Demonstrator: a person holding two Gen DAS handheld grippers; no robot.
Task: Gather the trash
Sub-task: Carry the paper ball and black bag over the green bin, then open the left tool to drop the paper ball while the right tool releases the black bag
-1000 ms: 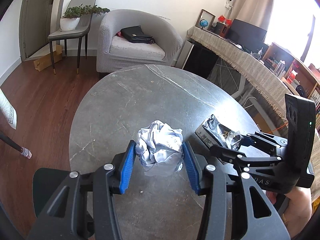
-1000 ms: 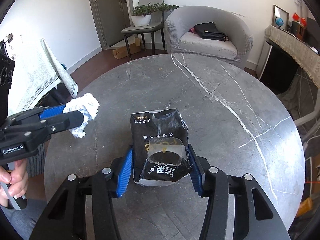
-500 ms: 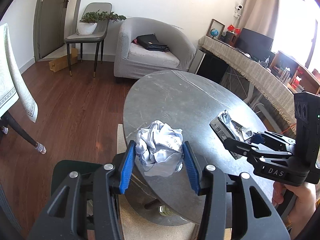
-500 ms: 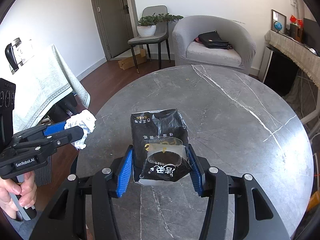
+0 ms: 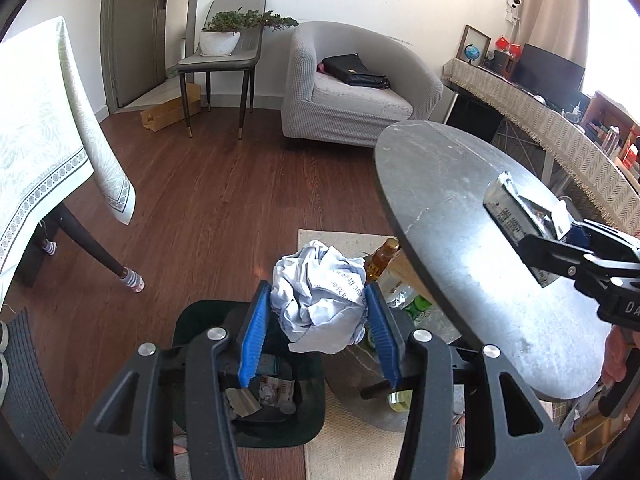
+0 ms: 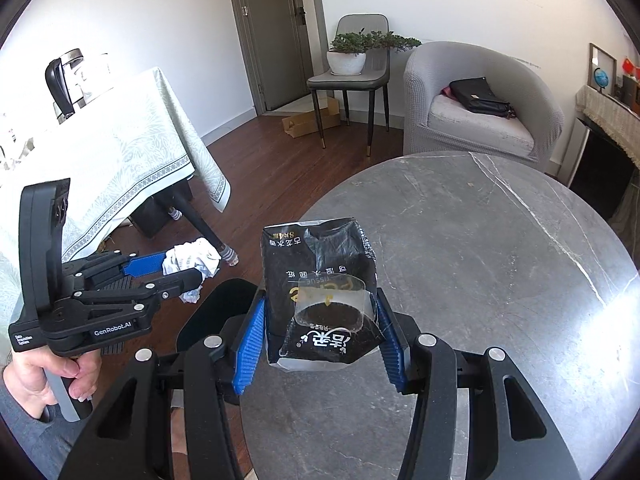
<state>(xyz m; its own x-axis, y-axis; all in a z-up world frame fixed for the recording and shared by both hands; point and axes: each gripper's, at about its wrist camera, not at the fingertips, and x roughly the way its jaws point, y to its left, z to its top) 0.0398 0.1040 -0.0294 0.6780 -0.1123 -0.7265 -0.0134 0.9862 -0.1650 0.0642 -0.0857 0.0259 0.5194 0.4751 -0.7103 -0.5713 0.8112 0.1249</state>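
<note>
My left gripper [image 5: 316, 312] is shut on a crumpled white paper ball [image 5: 320, 300] and holds it in the air past the table's edge, above a dark green trash bin [image 5: 260, 400] that has some litter inside. It also shows in the right wrist view [image 6: 182, 272] with the paper ball [image 6: 192, 260]. My right gripper [image 6: 320, 328] is shut on an empty black tissue packet [image 6: 320, 292] and holds it above the round grey marble table [image 6: 500, 280]. The packet also shows in the left wrist view [image 5: 520, 216].
Bottles [image 5: 384, 264] stand on a beige rug [image 5: 340, 240] under the table. A table with a pale green cloth [image 5: 44, 152] and its dark leg [image 5: 92, 248] stand to the left. A grey armchair [image 5: 352, 92] and a chair with a plant [image 5: 224, 48] are at the back.
My left gripper has carried the paper ball left off the table to above the trash bin. My right gripper has lifted the tissue packet and moved it left toward the table's edge.
</note>
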